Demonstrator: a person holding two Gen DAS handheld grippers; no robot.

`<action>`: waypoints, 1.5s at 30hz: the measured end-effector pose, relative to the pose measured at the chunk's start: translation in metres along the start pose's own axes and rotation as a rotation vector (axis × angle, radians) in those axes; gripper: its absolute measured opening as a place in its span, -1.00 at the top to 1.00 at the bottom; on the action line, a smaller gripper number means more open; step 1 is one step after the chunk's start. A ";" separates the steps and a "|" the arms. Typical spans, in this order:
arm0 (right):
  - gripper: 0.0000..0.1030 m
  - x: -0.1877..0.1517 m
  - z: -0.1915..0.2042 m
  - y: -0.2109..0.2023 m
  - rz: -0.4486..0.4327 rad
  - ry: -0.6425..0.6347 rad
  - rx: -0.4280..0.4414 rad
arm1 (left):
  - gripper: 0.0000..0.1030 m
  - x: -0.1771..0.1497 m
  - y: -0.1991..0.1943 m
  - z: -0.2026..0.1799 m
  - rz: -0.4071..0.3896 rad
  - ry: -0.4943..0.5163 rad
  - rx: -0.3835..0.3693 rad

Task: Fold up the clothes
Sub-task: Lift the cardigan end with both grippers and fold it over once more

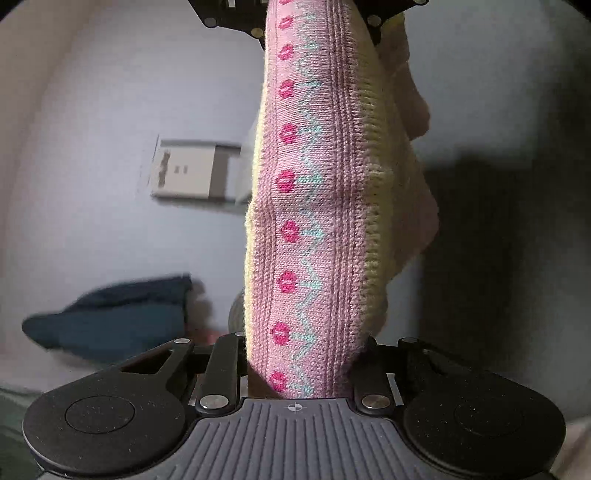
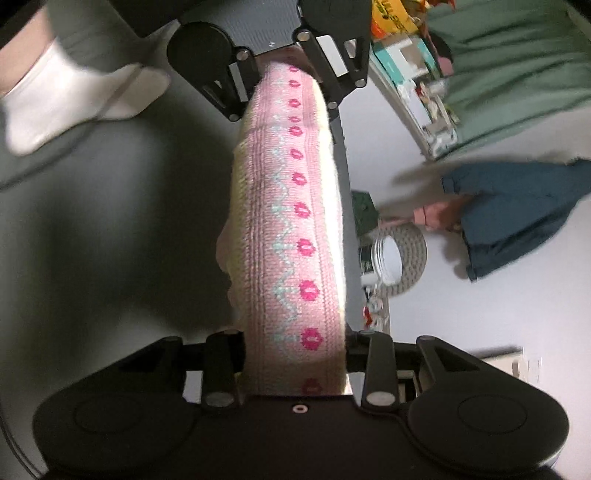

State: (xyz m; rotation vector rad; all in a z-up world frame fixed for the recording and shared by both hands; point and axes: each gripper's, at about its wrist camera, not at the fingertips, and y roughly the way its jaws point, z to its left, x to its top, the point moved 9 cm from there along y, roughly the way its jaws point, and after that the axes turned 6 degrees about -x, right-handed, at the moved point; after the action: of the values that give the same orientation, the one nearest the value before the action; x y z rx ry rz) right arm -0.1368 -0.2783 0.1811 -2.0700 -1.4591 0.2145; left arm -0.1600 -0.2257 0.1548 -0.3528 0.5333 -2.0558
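Note:
A pink knitted sweater (image 1: 306, 206) with magenta flowers, a mint zigzag and a yellow ribbed edge is stretched as a band between both grippers. My left gripper (image 1: 299, 362) is shut on one end of the band at the bottom of the left wrist view. My right gripper (image 1: 317, 22) holds the other end at the top. In the right wrist view the same sweater (image 2: 291, 236) runs from my right gripper (image 2: 295, 362), shut on it, up to my left gripper (image 2: 288, 62). The cloth hides the fingertips in both views.
A dark blue garment (image 2: 517, 214) lies on the pale floor beside a pink cloth (image 2: 436, 214) and a round woven mat (image 2: 410, 258) holding a white container. A person's foot in a white sock (image 2: 66, 99) stands at upper left. Green bedding (image 2: 509, 66) and cluttered boxes (image 2: 413, 85) are at upper right.

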 end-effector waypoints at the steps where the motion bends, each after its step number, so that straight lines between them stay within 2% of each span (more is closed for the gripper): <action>1: 0.32 0.007 -0.004 0.006 -0.002 -0.010 -0.010 | 0.56 -0.010 0.006 0.010 0.021 0.002 0.002; 4: 0.32 0.029 -0.023 0.040 0.022 -0.031 -0.054 | 0.56 -0.036 0.034 0.042 0.077 -0.008 0.037; 6: 0.32 0.042 -0.035 0.060 0.038 -0.030 -0.125 | 0.56 -0.051 0.057 0.062 0.120 -0.007 0.089; 8: 0.32 0.050 -0.047 0.087 0.040 -0.028 -0.231 | 0.55 -0.065 0.082 0.080 0.148 0.003 0.183; 10: 0.31 0.056 -0.056 0.114 0.036 -0.026 -0.357 | 0.55 -0.077 0.109 0.089 0.160 0.049 0.312; 12: 0.31 0.056 -0.042 0.143 0.034 -0.064 -0.449 | 0.55 -0.087 0.135 0.083 0.164 0.107 0.429; 14: 0.31 0.056 -0.026 0.171 0.031 -0.105 -0.538 | 0.55 -0.097 0.163 0.060 0.176 0.105 0.474; 15: 0.31 0.054 -0.009 0.187 0.036 -0.131 -0.537 | 0.55 -0.101 0.178 0.044 0.182 0.105 0.473; 17: 0.31 0.047 0.027 0.218 0.050 -0.183 -0.513 | 0.55 -0.107 0.207 0.000 0.203 0.109 0.405; 19: 0.31 0.038 0.072 0.239 0.076 -0.241 -0.397 | 0.55 -0.106 0.227 -0.053 0.192 0.136 0.302; 21: 0.30 0.031 0.106 0.242 0.068 -0.264 -0.328 | 0.56 -0.105 0.232 -0.097 0.160 0.188 0.237; 22: 0.30 0.030 0.113 0.240 0.057 -0.270 -0.329 | 0.56 -0.106 0.230 -0.105 0.139 0.175 0.270; 24: 0.31 0.030 0.123 0.234 0.032 -0.279 -0.348 | 0.56 -0.112 0.225 -0.102 0.124 0.071 0.270; 26: 0.30 0.032 0.125 0.230 0.033 -0.258 -0.302 | 0.56 -0.114 0.223 -0.105 0.109 0.097 0.246; 27: 0.28 0.033 0.125 0.230 0.042 -0.249 -0.280 | 0.56 -0.114 0.222 -0.107 0.108 0.113 0.228; 29: 0.20 0.033 0.123 0.228 0.058 -0.207 -0.233 | 0.56 -0.113 0.220 -0.107 0.108 0.086 0.154; 32: 0.09 0.029 0.120 0.220 0.049 -0.163 -0.211 | 0.49 -0.109 0.217 -0.109 0.117 0.050 0.043; 34: 0.07 0.026 0.116 0.221 0.037 -0.156 -0.190 | 0.42 -0.106 0.215 -0.113 0.133 0.085 0.020; 37: -0.15 0.020 0.122 0.205 0.012 -0.170 -0.190 | 0.36 -0.103 0.209 -0.123 0.154 0.135 0.001; 39: -0.51 0.017 0.123 0.194 -0.001 -0.192 -0.207 | 0.21 -0.103 0.204 -0.128 0.164 0.147 -0.002; 40: -0.55 0.013 0.123 0.188 0.003 -0.204 -0.198 | 0.15 -0.104 0.199 -0.130 0.174 0.136 -0.002; 43: -0.56 0.003 0.121 0.176 0.023 -0.229 -0.174 | -0.34 -0.117 0.172 -0.132 0.199 0.089 0.005; 45: -0.61 -0.008 0.123 0.164 0.033 -0.234 -0.165 | -0.85 -0.134 0.137 -0.139 0.196 0.065 0.006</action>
State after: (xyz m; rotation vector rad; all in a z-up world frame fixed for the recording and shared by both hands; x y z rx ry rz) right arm -0.0637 -0.2766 -0.0106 -2.2643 -1.6282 0.3712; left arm -0.0532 -0.1406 -0.0389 -0.2211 0.5779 -1.8840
